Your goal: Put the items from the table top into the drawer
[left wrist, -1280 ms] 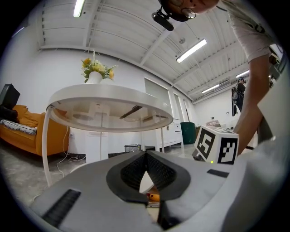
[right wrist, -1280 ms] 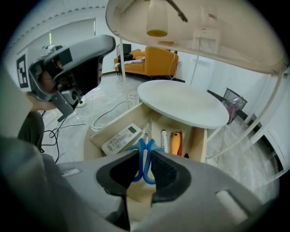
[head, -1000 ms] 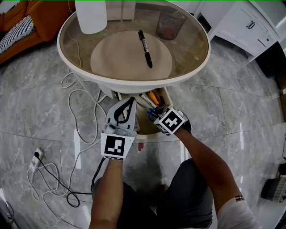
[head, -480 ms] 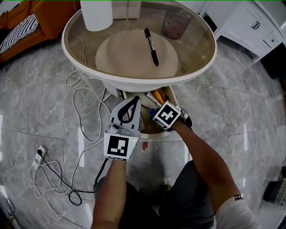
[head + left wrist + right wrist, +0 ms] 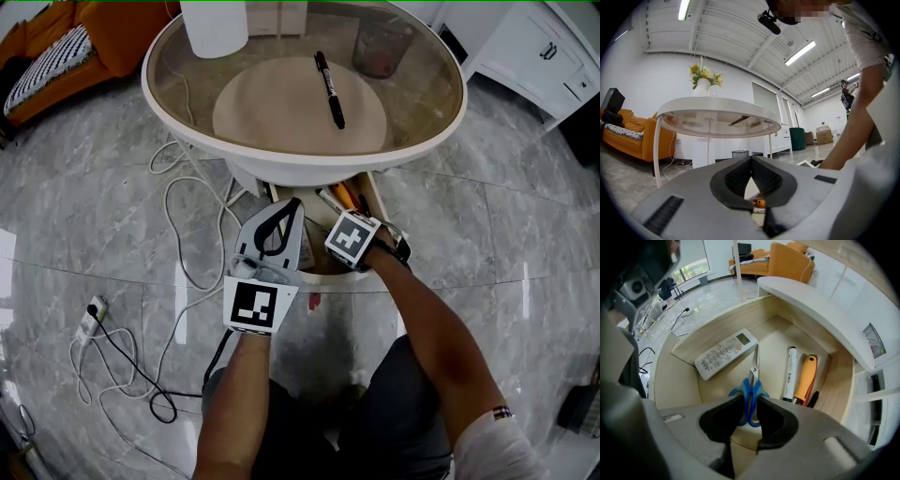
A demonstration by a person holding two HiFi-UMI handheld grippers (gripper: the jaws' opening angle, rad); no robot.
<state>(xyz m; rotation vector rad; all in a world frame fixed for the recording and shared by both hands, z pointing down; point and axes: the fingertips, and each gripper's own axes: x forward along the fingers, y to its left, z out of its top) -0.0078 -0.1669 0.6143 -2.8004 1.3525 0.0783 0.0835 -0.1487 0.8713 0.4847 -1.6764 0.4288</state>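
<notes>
A black marker lies on the round glass table. Below it the drawer stands pulled out. My right gripper points straight down into it. In the right gripper view, blue-handled scissors lie at the right gripper's tips, their handles partly hidden behind the left fingertip. The jaws are opening and a gap shows between the pads. A white remote, a white marker and an orange-handled tool lie in the drawer. My left gripper is level beside the drawer, shut and empty.
A white cylinder and a dark cup stand at the table's far side. Cables trail over the grey floor on the left. An orange sofa is at the far left, a white cabinet at the far right.
My right gripper has sunk lower into the drawer and turned a little. The left gripper has stayed where it was.
</notes>
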